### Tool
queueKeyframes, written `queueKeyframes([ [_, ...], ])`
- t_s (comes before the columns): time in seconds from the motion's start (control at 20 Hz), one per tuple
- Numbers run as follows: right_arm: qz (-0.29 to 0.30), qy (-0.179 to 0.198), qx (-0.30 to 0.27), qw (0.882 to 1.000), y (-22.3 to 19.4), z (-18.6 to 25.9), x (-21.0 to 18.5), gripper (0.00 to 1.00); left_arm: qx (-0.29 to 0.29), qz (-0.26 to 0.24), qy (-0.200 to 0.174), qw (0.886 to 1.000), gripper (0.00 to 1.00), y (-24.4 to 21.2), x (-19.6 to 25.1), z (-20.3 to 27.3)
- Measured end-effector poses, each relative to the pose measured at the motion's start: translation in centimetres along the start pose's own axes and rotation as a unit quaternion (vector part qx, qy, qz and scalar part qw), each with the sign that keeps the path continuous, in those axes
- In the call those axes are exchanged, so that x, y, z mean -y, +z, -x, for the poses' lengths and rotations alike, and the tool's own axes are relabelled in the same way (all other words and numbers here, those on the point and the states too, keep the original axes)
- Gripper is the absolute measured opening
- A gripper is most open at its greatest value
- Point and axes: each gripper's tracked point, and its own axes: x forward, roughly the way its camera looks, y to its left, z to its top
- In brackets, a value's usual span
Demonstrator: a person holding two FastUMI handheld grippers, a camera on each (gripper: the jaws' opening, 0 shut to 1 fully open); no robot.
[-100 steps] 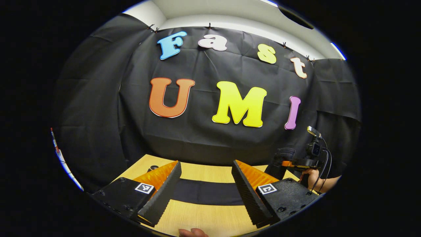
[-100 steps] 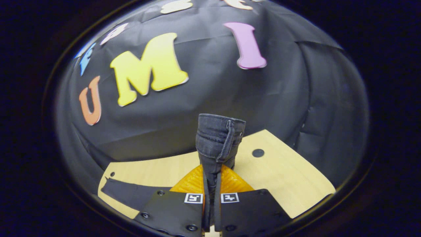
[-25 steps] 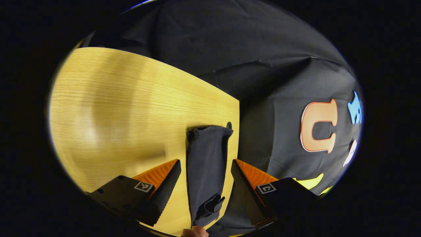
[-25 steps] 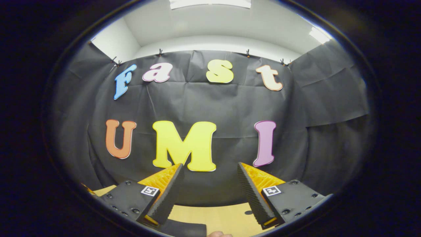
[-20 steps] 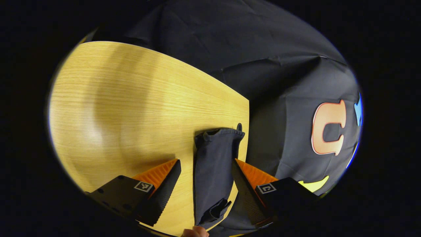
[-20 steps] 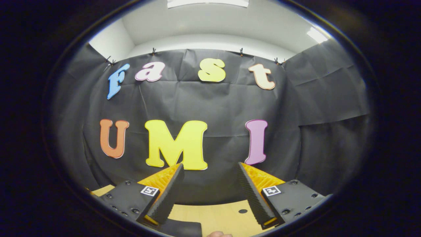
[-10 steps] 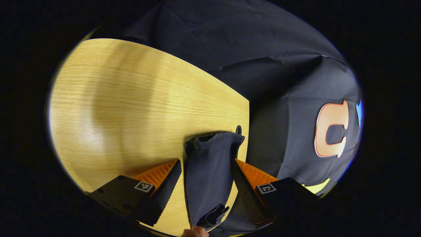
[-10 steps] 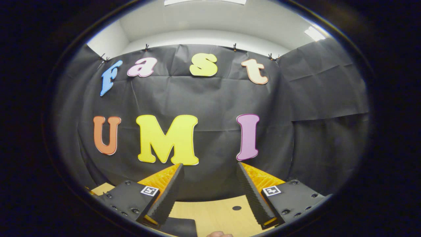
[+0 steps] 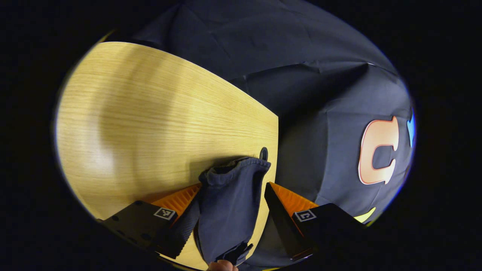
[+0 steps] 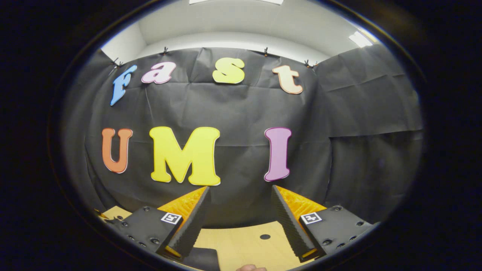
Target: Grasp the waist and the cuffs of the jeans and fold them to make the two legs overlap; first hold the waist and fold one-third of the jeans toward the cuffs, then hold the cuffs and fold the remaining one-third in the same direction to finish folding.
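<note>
The left gripper stood spread around the cuff end of the jeans, which lay at the tabletop edge near a hole. The right gripper hung released, grasping nothing. Clamping should take both cuff layers squarely, else one leg could slip during the fold.

jeans: 1; table: 1; table holes: 1 per view; grippers: 2
</note>
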Motion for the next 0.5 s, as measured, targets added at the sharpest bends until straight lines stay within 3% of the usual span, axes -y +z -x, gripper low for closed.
queueKeyframes([
  [0.2, 0.005, -0.006, -0.007, 1.0, -0.2, -0.3, 0.4, 0.98, 0.003, 0.002, -0.025, 1.0, 0.98, 0.2, 1.1, -1.7],
  [0.3, 0.007, -0.008, -0.009, 1.0, -0.3, -0.3, 0.5, 0.98, -0.009, -0.009, -0.013, 1.0, 1.0, -0.1, 0.1, -2.3],
  [0.35, 0.009, -0.008, -0.01, 1.0, -0.3, -0.2, 0.5, 0.98, -0.013, -0.014, 0.006, 1.0, 0.75, -0.3, -1.0, -2.4],
  [0.5, 0.016, -0.01, -0.009, 1.0, 0.0, -0.2, 0.5, 0.98, -0.021, -0.023, 0.01, 0.999, 0.21, -0.1, -1.5, -2.3],
])
